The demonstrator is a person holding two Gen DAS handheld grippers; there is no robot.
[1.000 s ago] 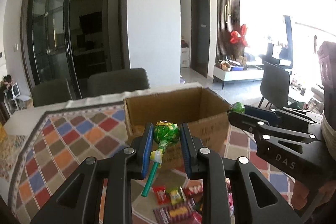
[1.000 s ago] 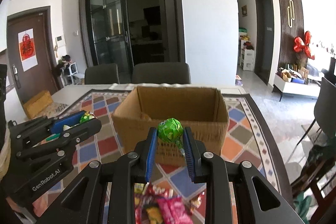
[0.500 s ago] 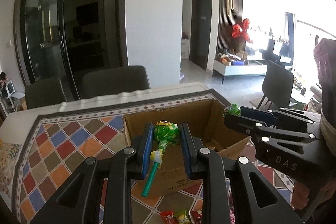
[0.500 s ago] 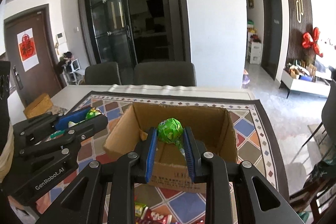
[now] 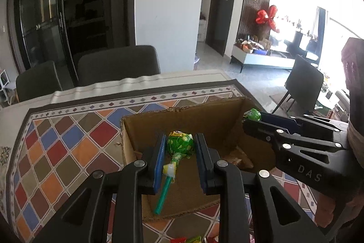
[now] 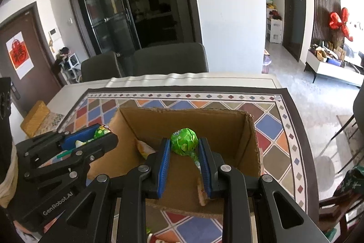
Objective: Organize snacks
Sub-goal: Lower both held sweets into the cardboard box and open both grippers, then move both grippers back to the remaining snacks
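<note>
My left gripper [image 5: 179, 142] is shut on a green-wrapped lollipop [image 5: 180, 144], whose teal stick [image 5: 163, 197] hangs down between the fingers. My right gripper [image 6: 185, 144] is shut on a second green lollipop [image 6: 184, 141]. Both hang over the open cardboard box [image 5: 182, 113] [image 6: 252, 145], the left one above its left part, the right one above its middle. In the left wrist view the right gripper [image 5: 250, 116] enters from the right with its lollipop at the tip. The right wrist view has the left gripper [image 6: 102, 132] at the left. A wrapped snack [image 6: 144, 148] lies inside the box.
The box stands on a tablecloth [image 5: 68, 140] of coloured diamonds. Loose snack packets [image 5: 191, 239] lie in front of the box, at the bottom edge of both views. Two grey chairs [image 6: 168, 58] stand behind the far table edge. A yellow sponge-like block [image 6: 34, 115] lies at the far left.
Both grippers have moved forward from in front of the box to above its opening, tilting downward. The snack pile has slid almost out of view below. Both lollipops stay gripped.
</note>
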